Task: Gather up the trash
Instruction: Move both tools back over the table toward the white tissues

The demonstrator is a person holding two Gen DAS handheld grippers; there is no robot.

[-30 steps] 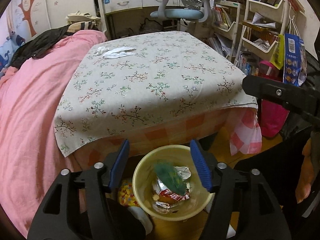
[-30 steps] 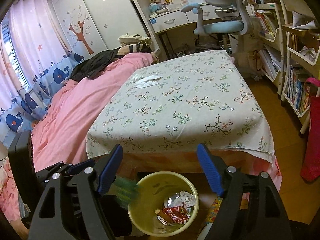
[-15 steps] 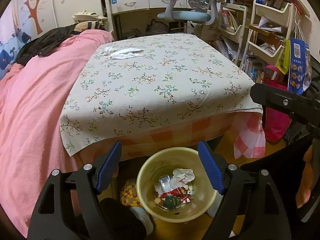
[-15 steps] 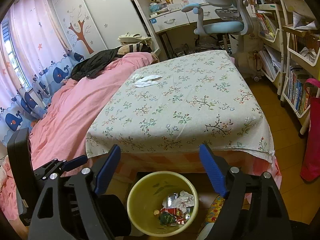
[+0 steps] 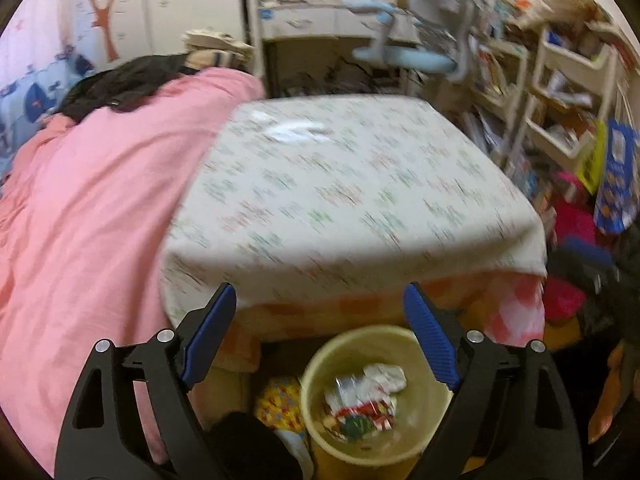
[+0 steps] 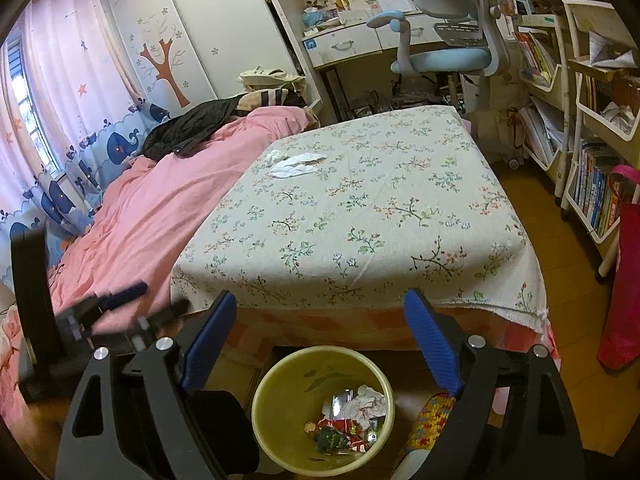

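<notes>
Landmark: round yellow plastic waste bin (image 6: 322, 412) on the wooden floor, at the near edge of the low table under a cream floral cloth (image 6: 360, 216).

Left gripper (image 5: 320, 336): blue-padded jaws spread wide, just been opening, nothing between them; it hangs above the bin (image 5: 376, 396), which sits low and right of centre in this view. View is motion-blurred.

Right gripper (image 6: 320, 340): jaws likewise spread wide, just been opening, empty; it hangs over the bin's far rim.

Inside the bin: crumpled white paper (image 6: 370, 400), a red printed wrapper (image 6: 346, 428), a dark green crumpled piece (image 6: 326, 438) toward the near side.

Beyond the bin, at the table's far left corner: crumpled white tissues (image 6: 294, 162) lying on the cloth, well apart from both grippers.

Left of the bin: a pink quilt (image 6: 152, 208) on the bed. Just right of the bin: a multicoloured patterned item (image 6: 430, 420); what it is I cannot tell.
</notes>
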